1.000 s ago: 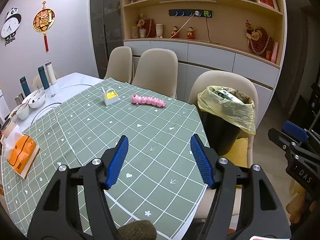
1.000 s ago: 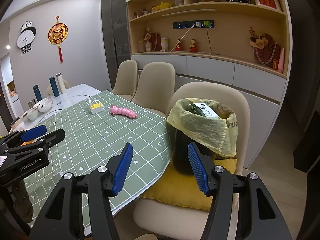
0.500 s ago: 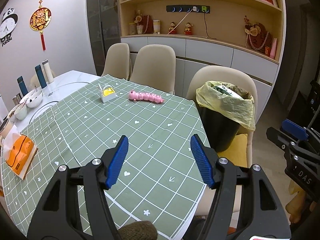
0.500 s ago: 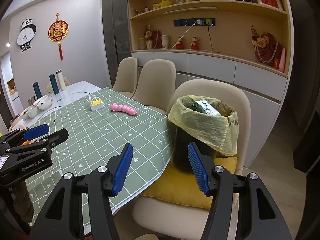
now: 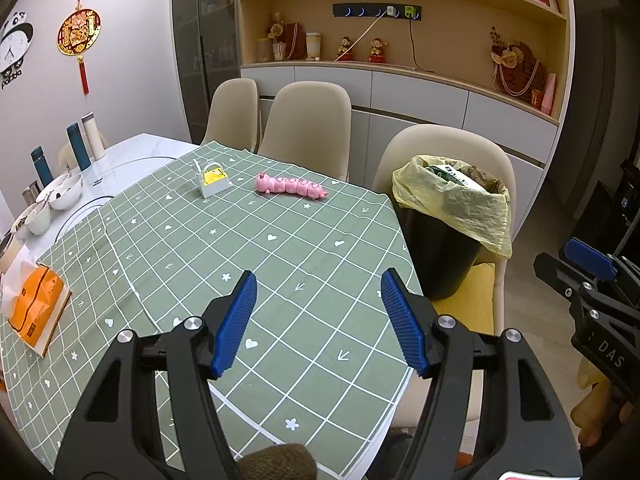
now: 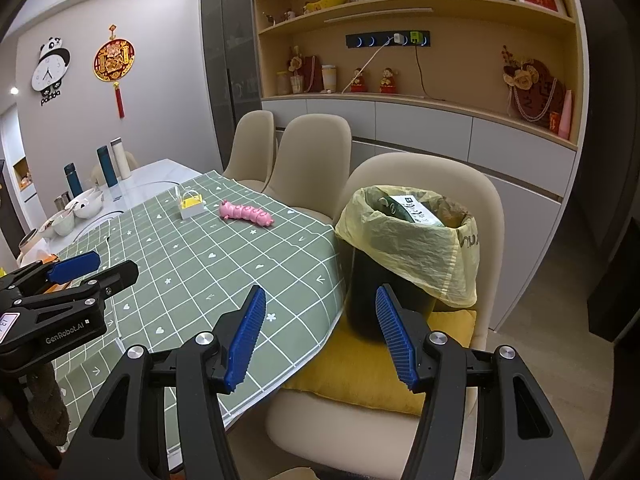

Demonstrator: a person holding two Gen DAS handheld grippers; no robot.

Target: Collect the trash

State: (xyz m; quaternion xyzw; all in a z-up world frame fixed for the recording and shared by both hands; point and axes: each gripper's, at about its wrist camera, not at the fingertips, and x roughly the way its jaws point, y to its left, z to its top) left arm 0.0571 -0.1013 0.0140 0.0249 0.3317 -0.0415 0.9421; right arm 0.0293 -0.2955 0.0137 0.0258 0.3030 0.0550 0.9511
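Poised over the tablecloth [image 5: 256, 248], left gripper [image 5: 316, 320] and right gripper [image 6: 320, 332] both wide, empty. Between pickups, seemingly; bin [image 6: 404, 264] at two o'clock. Next: reaching to twelve o'clock for pink toy [image 5: 290, 186] or yellow box [image 5: 212, 180].

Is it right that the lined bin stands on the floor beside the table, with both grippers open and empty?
Not quite: the bin stands on a chair's yellow cushion, as the right wrist view shows. Left gripper and right gripper are open and empty.

A black trash bin [image 6: 384, 280] (yellow liner folded over its rim) stands upright on a chair's cushion. Trash fills it, right of the table.
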